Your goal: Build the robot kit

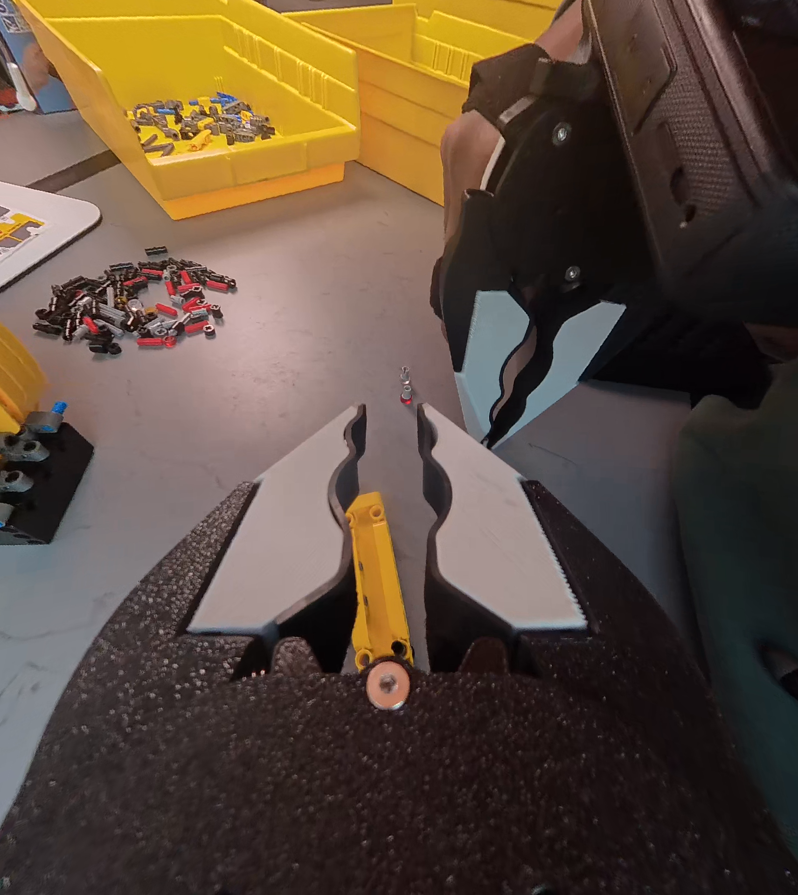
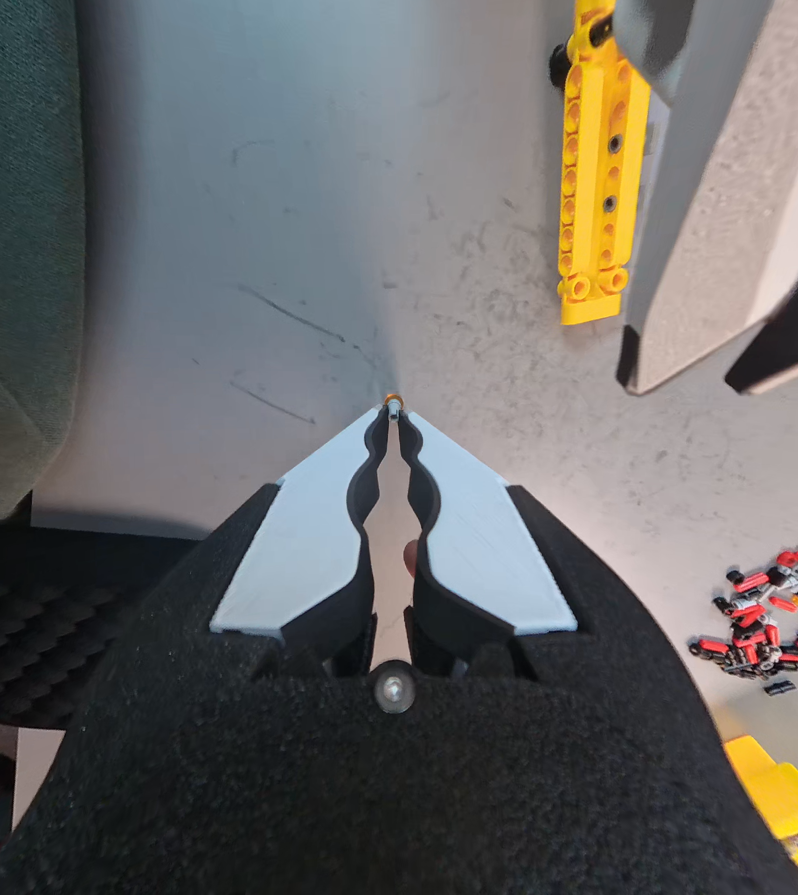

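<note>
Right gripper (image 2: 393,415) is pointed down and nips a tiny grey pin with an orange cap (image 2: 393,410) at its extreme fingertips, well apart from the long yellow perforated plastic beam (image 2: 593,184). Judged risk: so slight a purchase could let the pin twist or drop. Left gripper (image 1: 391,411) is held low, jaws apart, straddling the beam without clamping it.

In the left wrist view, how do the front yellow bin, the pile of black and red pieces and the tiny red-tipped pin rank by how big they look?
1. Front yellow bin.
2. Pile of black and red pieces.
3. Red-tipped pin, by far the smallest.
The bin sits farthest away yet looks largest, so this order seems safe.
</note>
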Demonstrator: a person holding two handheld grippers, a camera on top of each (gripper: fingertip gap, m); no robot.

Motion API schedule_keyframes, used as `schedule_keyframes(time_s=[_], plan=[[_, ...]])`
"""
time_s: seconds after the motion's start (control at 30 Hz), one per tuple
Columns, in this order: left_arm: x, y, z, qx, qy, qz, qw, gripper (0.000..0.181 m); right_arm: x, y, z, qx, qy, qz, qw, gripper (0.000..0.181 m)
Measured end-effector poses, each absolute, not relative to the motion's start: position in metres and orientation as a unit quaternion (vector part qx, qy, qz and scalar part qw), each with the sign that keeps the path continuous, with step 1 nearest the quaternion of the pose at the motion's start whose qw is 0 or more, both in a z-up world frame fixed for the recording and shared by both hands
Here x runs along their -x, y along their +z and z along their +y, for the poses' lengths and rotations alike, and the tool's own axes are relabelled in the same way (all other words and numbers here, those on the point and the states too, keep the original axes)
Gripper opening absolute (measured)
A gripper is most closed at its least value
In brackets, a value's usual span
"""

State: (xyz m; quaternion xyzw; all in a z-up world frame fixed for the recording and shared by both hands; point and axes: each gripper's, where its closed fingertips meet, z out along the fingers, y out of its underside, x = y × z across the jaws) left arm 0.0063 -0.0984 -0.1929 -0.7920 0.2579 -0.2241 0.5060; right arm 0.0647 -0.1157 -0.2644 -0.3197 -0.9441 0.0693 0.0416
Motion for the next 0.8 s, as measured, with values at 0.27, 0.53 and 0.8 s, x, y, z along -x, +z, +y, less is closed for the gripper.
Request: schedule_keyframes(time_s=[0.27, 0.53, 0.8], plan=[[-0.012, -0.206, -0.099, 0.803, -0.209, 0.283, 0.482, 0.02, -0.069, -0.264, -0.112, 0.292, 0.024, -0.956, 0.033, 0.003], [-0.002, -0.207, -0.095, 0.809, -0.203, 0.265, 0.484, 0.018, -0.062, -0.266, -0.125, 0.178, -0.069, -0.982, 0.006, 0.003], [-0.003, -0.207, -0.095, 0.809, -0.197, 0.268, 0.485, 0.018, -0.061, -0.27, -0.13, 0.14, -0.122, -0.982, -0.021, 0.002]])
